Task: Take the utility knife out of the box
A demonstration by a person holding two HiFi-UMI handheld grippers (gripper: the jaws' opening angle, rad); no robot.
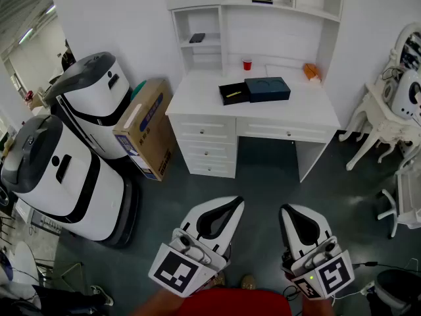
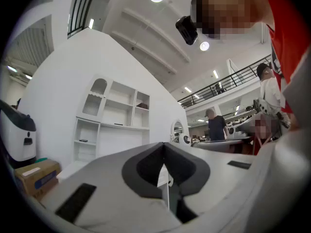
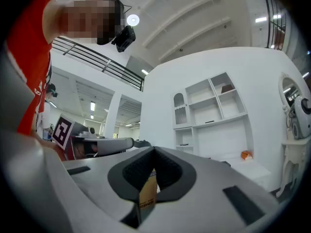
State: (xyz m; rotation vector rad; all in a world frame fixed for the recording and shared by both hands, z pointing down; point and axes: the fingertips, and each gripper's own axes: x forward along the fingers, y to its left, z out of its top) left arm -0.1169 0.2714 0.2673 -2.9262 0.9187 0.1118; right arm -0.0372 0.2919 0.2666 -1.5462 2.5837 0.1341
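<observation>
On the white desk (image 1: 197, 104) at the far side of the room lies an open black box (image 1: 233, 93) with a yellow utility knife (image 1: 231, 95) inside. Its dark blue lid (image 1: 268, 89) rests right beside it. Both grippers hover low over the grey floor, well short of the desk, near the bottom of the head view. My left gripper (image 1: 238, 201) (image 2: 164, 144) is shut and holds nothing. My right gripper (image 1: 284, 209) (image 3: 154, 149) has its jaws together and is empty too. Both gripper views look out level at the desk's shelf unit; the box does not show clearly in them.
Two big white machines (image 1: 85, 97) (image 1: 59, 176) and a tilted cardboard carton (image 1: 145, 127) stand left of the desk. A red cup (image 1: 247, 64) and an orange object (image 1: 310, 71) sit at the desk's back. White furniture (image 1: 388, 120) crowds the right.
</observation>
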